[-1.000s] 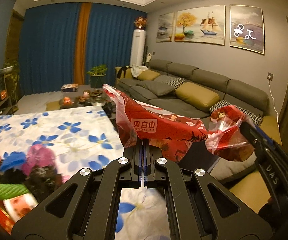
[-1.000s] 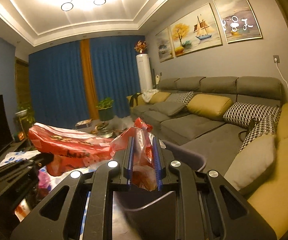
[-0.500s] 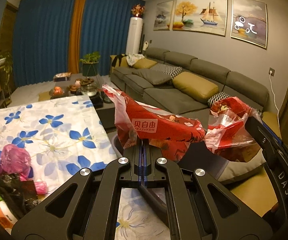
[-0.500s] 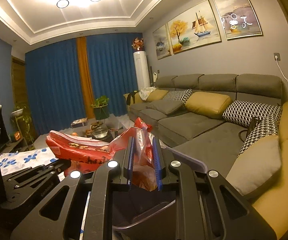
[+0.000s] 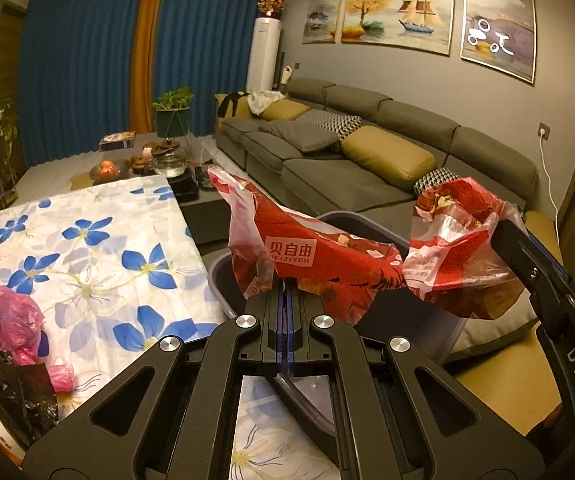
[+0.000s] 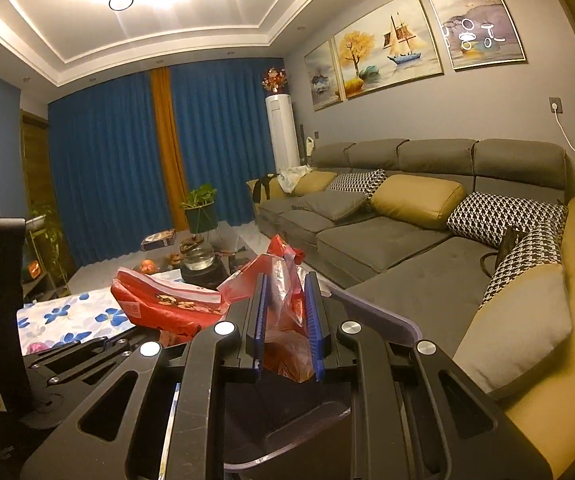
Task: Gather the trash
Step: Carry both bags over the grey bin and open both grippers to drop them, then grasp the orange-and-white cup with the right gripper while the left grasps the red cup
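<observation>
Lower than a second ago, our two grippers, left (image 5: 286,300) and right (image 6: 285,312), both clenched on the red bag (image 5: 327,256), hold it over the bin (image 5: 223,276) at frame centre, where a thin edge may slip free.

— What's that red printed plastic bag (image 5: 327,258) doing?

— It's stretched sideways in the air above the grey plastic bin (image 5: 223,280), held at 2 ends. White characters sit on a red label facing the left wrist camera.

— And the ends?

— Each is bunched, crinkled and partly see-through; the right one (image 6: 283,300) shows brownish contents inside.

— Other trash?

— A crumpled pink plastic bag (image 5: 9,320) and a black foil wrapper (image 5: 15,392) lie touching on the floral tablecloth.
</observation>
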### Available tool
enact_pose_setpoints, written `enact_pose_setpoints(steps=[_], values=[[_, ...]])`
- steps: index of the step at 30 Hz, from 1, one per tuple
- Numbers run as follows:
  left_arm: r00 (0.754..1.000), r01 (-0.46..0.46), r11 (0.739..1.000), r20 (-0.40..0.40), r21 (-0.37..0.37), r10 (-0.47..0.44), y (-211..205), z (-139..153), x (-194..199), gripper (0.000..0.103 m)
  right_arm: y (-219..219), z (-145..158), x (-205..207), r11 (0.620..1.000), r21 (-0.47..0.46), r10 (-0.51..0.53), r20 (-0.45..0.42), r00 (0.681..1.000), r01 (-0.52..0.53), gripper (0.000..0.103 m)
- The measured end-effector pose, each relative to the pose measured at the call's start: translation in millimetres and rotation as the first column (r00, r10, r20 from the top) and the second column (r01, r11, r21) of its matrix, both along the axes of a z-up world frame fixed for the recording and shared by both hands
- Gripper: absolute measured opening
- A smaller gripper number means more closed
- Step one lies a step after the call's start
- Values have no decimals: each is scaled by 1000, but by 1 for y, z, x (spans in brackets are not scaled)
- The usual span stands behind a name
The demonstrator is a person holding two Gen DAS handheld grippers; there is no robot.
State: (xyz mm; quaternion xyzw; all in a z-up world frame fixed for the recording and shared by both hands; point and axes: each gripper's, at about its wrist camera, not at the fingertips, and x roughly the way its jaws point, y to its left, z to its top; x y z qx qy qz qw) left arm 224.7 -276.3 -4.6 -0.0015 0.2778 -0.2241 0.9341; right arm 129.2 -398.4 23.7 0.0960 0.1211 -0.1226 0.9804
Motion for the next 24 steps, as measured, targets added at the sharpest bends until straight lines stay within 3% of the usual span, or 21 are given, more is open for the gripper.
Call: enact_pose_setpoints(steps=[1,3,5,8,14,16,20,24], values=[[1000,8,1000,-5,-1,-8,-1,-1,1,1,0,0,0,1000,2,-1,0,1000,1,19],[1000,11,1000,-11,13,-11,-2,-3,4,13,-1,0,2,1000,9,-2,1,1000,2,20],[1000,-3,1000,-20,21,3,0,-6,6,48,-2,-1,3,1000,14,1,0,1000,-1,20],[998,-61,998,-30,-3,61,15,-6,7,69,-3,-3,6,1000,17,7,-5,1000,-7,21],[989,-145,989,22,-2,145,42,6,-11,83,-3,-7,18,1000,14,11,-22,1000,-11,26],[984,-173,985,39,3,173,52,10,-19,84,-3,-8,21,1000,18,11,-25,1000,-11,38],[977,-205,979,61,7,205,68,15,-33,87,1,-8,17,1000,16,10,-25,1000,-9,41],[971,-229,973,73,3,228,86,16,-48,88,12,-6,4,1000,8,12,-10,1000,-12,57]])
